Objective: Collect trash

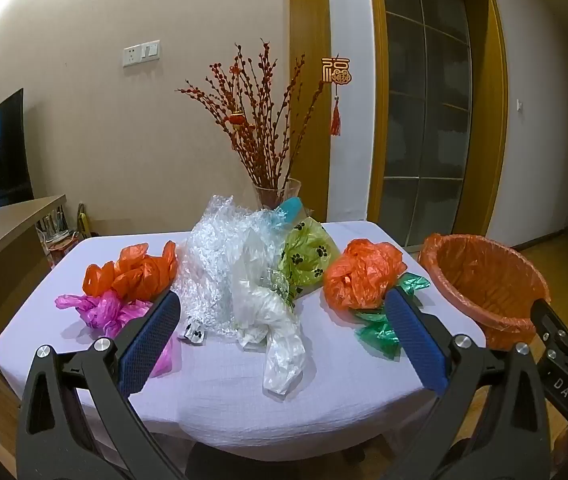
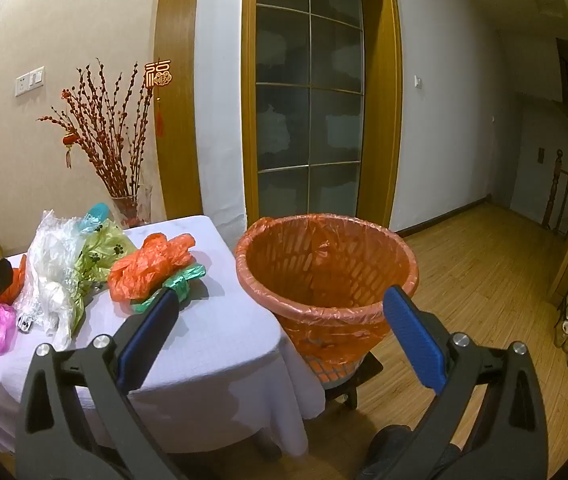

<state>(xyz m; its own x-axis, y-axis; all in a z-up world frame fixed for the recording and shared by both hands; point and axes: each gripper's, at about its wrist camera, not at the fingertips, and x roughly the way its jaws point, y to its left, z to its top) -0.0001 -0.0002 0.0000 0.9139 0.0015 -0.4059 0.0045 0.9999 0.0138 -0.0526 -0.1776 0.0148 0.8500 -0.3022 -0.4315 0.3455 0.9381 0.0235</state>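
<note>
Both grippers, left and right, spread wide and holding nothing; bags heaped on table, bin at 3 o'clock.

On the lilac tablecloth: two orange bags, a magenta bag, a green bag, a yellow-green bag with black paw prints, clear bubble wrap, a white bag; off its right edge, an orange-lined basket; gripper pads blue, textured.
</note>
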